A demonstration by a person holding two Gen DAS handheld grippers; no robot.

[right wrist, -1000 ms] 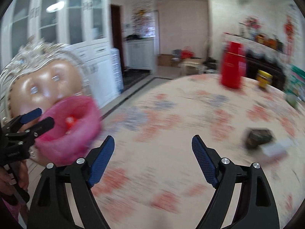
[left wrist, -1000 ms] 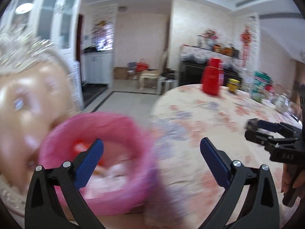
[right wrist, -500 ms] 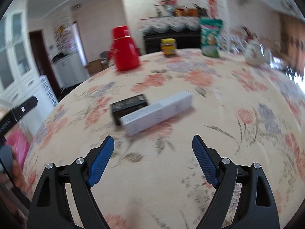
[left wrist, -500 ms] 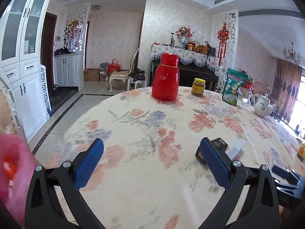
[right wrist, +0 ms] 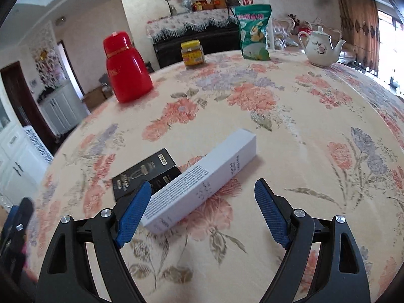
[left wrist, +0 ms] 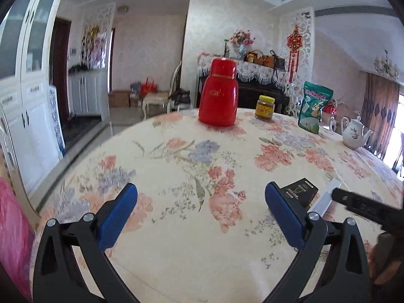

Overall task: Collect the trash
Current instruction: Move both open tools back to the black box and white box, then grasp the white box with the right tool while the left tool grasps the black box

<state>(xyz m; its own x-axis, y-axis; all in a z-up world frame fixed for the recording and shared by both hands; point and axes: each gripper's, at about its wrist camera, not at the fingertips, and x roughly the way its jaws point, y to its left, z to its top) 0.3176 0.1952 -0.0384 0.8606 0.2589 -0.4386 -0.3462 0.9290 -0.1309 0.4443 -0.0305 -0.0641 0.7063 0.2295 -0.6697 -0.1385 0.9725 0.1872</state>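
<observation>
- White box (right wrist: 202, 181): long, likely light stiff card, lying on the flowered table (right wrist: 290, 126) against a black box (right wrist: 144, 174). Best pinched across its narrow sides, mid-length.
- Right gripper (right wrist: 202, 212): jaws spread, empty, low over the box's near end.
- Left gripper (left wrist: 202, 217): spread, empty, hovering left of both boxes.

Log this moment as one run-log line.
right gripper: open, nearing white box | left gripper: open, empty | black box: beside white box, on table

L gripper (left wrist: 200, 212) wide open, empty; R gripper (right wrist: 202, 209) wide open, empty.
</observation>
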